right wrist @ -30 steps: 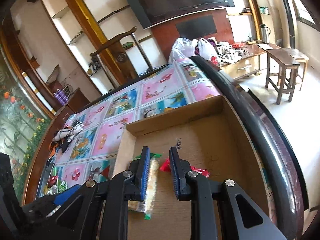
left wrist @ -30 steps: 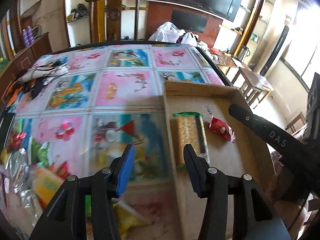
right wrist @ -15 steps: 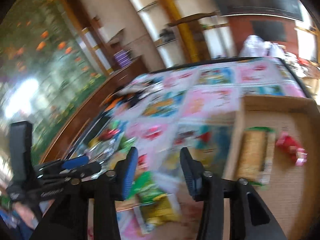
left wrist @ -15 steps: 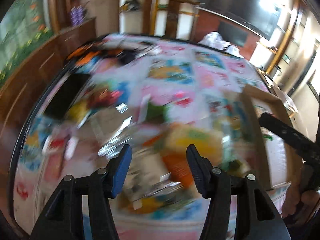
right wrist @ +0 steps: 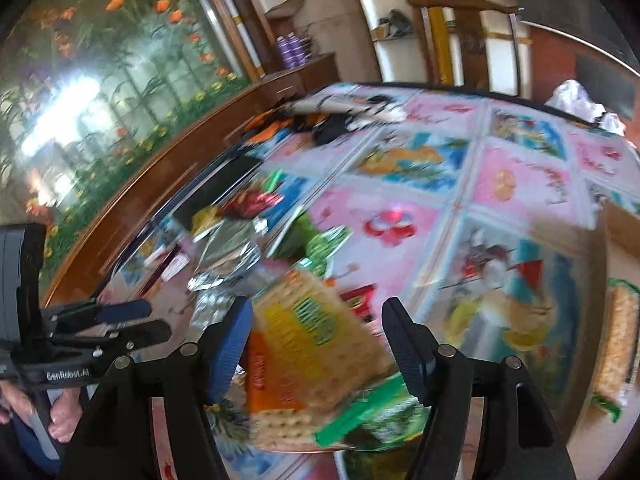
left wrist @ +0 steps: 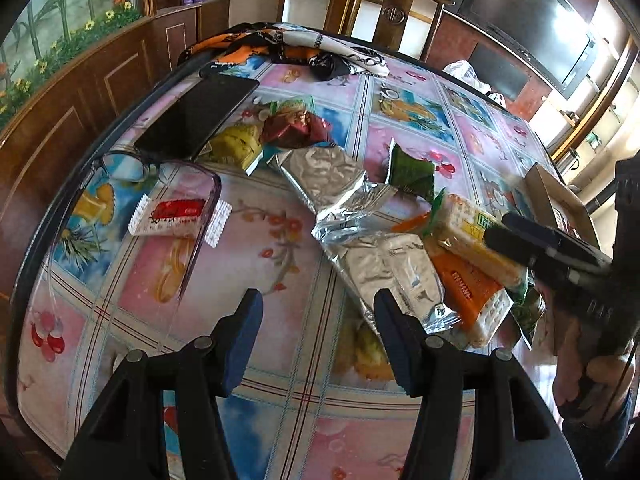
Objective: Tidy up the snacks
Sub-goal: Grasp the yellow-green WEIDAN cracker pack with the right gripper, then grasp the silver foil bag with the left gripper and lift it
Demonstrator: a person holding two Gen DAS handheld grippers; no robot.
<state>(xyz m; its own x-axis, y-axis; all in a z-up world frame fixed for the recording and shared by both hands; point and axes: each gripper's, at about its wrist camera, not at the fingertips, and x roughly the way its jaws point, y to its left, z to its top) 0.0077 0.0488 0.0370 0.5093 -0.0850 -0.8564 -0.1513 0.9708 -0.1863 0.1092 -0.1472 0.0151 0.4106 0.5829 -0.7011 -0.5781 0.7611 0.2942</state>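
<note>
Snacks lie heaped on the flowered tablecloth: silver foil packets, a yellow-green cracker pack, an orange pack, a green packet and a red one. My left gripper hangs open over bare cloth just left of the foil packets, nothing between its fingers. My right gripper hovers over the cracker pack with its jaws opening; the pack lies between the pads, untouched. Each gripper shows in the other's view: right gripper, left gripper.
A black phone, glasses and a red-and-white packet lie near the table's left rim. A patterned scarf sits at the far edge. The cardboard box stands to the right, a cracker pack inside.
Both grippers swung left, away from the cardboard box and over to the snack heap. The right jaws went from shut to wide apart. The left jaws widened slightly.
</note>
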